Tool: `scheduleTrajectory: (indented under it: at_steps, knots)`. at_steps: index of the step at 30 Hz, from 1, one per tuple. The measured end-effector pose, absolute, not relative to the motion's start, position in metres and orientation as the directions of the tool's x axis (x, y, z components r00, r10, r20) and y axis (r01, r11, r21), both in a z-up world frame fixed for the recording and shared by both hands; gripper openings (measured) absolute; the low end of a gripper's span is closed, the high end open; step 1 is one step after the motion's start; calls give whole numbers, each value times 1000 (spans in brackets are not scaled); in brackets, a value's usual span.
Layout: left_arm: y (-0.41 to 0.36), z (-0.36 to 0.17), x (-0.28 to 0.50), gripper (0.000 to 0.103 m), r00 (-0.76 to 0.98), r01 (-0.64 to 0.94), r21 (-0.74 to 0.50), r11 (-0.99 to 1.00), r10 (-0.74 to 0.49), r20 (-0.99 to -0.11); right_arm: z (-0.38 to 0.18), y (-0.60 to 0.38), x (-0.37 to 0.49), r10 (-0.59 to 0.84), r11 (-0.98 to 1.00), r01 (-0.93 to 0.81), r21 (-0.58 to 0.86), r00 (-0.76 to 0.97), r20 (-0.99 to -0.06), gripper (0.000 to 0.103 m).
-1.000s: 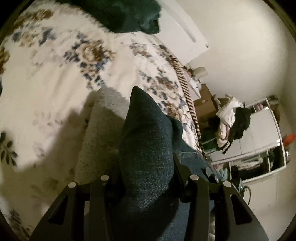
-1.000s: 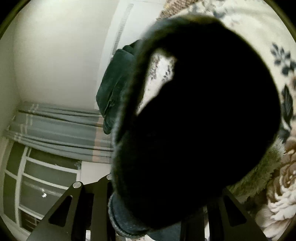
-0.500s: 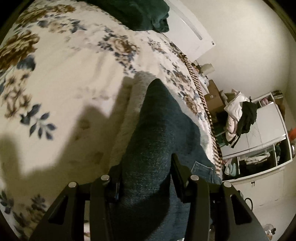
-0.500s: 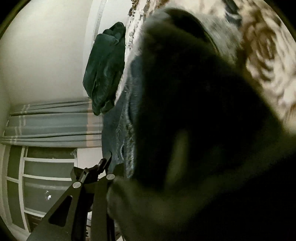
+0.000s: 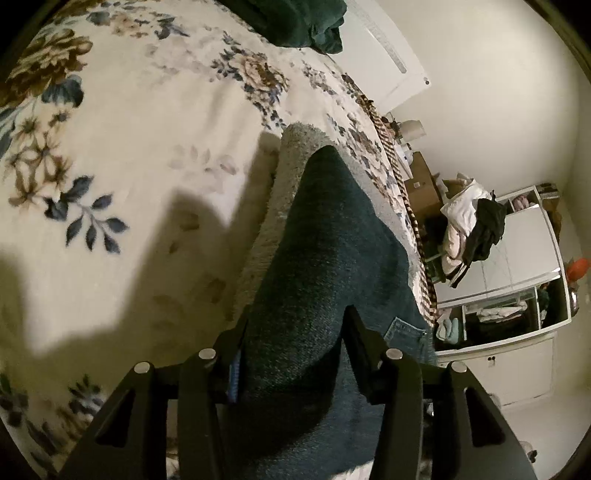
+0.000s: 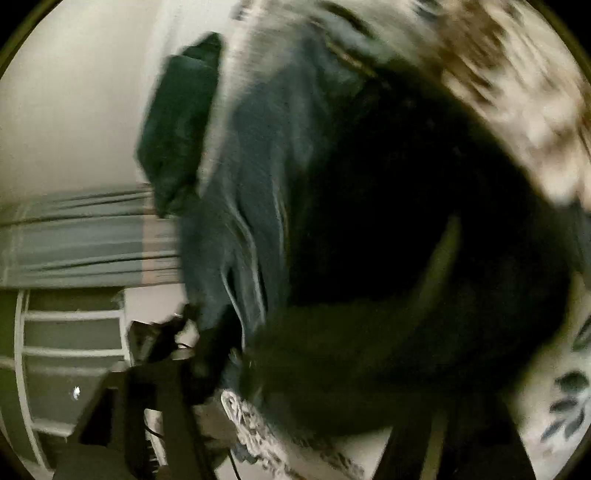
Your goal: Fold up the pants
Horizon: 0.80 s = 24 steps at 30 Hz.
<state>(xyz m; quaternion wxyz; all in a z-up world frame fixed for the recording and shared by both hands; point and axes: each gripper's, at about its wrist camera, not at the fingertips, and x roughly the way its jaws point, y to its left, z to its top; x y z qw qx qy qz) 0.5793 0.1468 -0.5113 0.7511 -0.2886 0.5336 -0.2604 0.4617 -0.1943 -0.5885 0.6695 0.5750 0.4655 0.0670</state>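
The pants [image 5: 325, 258] are dark blue denim with a pale fleecy lining [image 5: 273, 206]. In the left wrist view my left gripper [image 5: 295, 343] is shut on a thick fold of them, which rises ahead over the floral bedspread [image 5: 129, 147]. In the right wrist view the pants [image 6: 388, 221] fill most of the blurred frame as a dark mass. My right gripper [image 6: 314, 387] is shut on that fabric; its right finger is hidden behind it.
A dark green blanket [image 5: 295, 18] lies at the far end of the bed, also in the right wrist view [image 6: 177, 122]. Beyond the bed's right edge stand boxes, a clothes pile [image 5: 469, 221] and a white cabinet [image 5: 517, 266]. Grey curtains [image 6: 74, 236] hang at the left.
Both grippers have carried the pants forward and down toward the bedspread. The right wrist view has swung and is now blurred, with more denim showing.
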Motion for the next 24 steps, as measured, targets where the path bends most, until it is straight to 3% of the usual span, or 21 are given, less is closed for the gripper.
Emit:
scheduleTrajectory:
  at_steps: [4,9,14,23,24]
  knots:
    - [143,-514,582,55,248,87,-706,703,-701,-668,-614,-205,428,637,223,508,832,570,-519,89]
    - [152,-520,577,79,259,47,-699,713,-685,-681,-654,-179,400,703,4,561,828,587,-401,95]
    - [169,-528,577,87,302,4,-738,675,-704,-642,-667,-146,409,705,-114,537,836,637,-313,103]
    - [137,-547,590,94,195,44,-783,621,-774,-603,-673,-150,411,573,-236,512,826,760,-307,102]
    - [131,-548,590,94,184,52,-767,640,-761,-623,-672,-151,411,563,-239,516,823,764,-316,83]
